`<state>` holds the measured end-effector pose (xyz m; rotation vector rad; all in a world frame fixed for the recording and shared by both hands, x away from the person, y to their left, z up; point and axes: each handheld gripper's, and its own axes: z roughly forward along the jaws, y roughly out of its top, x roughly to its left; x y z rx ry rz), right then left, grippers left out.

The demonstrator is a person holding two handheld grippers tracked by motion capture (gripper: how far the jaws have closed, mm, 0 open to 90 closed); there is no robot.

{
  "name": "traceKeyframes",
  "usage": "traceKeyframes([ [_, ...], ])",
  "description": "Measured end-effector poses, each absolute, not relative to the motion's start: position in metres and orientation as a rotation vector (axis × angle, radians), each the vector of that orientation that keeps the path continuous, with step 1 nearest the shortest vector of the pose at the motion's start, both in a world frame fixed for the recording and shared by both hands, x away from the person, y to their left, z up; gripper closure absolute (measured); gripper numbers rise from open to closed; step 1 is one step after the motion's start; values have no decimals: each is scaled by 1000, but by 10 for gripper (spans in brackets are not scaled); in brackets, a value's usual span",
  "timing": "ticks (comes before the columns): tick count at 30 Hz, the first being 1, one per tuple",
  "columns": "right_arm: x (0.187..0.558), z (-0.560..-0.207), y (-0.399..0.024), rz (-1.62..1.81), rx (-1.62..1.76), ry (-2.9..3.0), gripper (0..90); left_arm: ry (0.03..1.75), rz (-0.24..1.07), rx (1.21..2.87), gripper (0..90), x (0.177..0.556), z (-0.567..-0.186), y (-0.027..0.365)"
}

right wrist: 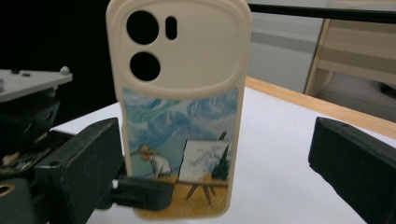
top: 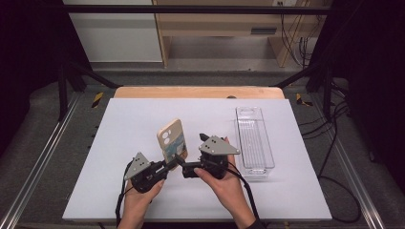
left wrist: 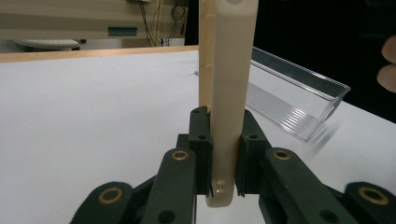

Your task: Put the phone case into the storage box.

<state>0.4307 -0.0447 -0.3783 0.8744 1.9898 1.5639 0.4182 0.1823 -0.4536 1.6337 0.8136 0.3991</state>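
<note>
High view: case (top: 171, 140) upright over worktop (top: 119, 143), clamped at bottom by left gripper (top: 168, 164); right gripper (top: 185, 171) beside it; tray (top: 254, 138) empty. Left gripper view: jaws pinching case edge. Right gripper view: jaws wide open, case between, ungripped. Placing likely left.

In the left tongs' view, the cream rubber phone case (left wrist: 229, 93) runs off the top edge, so its upper end is cut off, and the two black pads of the left tongs (left wrist: 223, 154) cover its sides where they clamp it. Beyond those tongs, the far end of the clear ribbed plastic tray (left wrist: 299, 100) is hidden behind the case. A blurred hand (left wrist: 387, 63) is cut by the right edge. In the right tongs' view, a dark pad of the left tongs (right wrist: 144, 193) hides the painted picture's lower left corner, and the case's bottom rim meets the frame edge. In the high view, the forearms run off the bottom edge.
</note>
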Motion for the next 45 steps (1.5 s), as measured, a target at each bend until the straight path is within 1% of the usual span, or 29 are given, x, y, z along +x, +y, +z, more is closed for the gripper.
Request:
traceKeyframes([
  [10,435,-372,-38,1624,870,1998,29,784,370,1666,797,417,-454,176],
  [17,436,-369,-33,1635,862,1992,25,743,390,1711,796,415,-453,169],
  [23,440,-369,-32,1645,878,1990,25,728,372,1719,796,414,-453,166],
  [27,443,-370,-30,1652,897,1960,57,723,369,1728,797,414,-454,165],
  [41,443,-370,-23,1626,925,1928,68,732,377,1741,797,414,-455,165],
  [45,443,-370,-21,1600,932,1924,91,740,378,1740,796,414,-455,165],
])
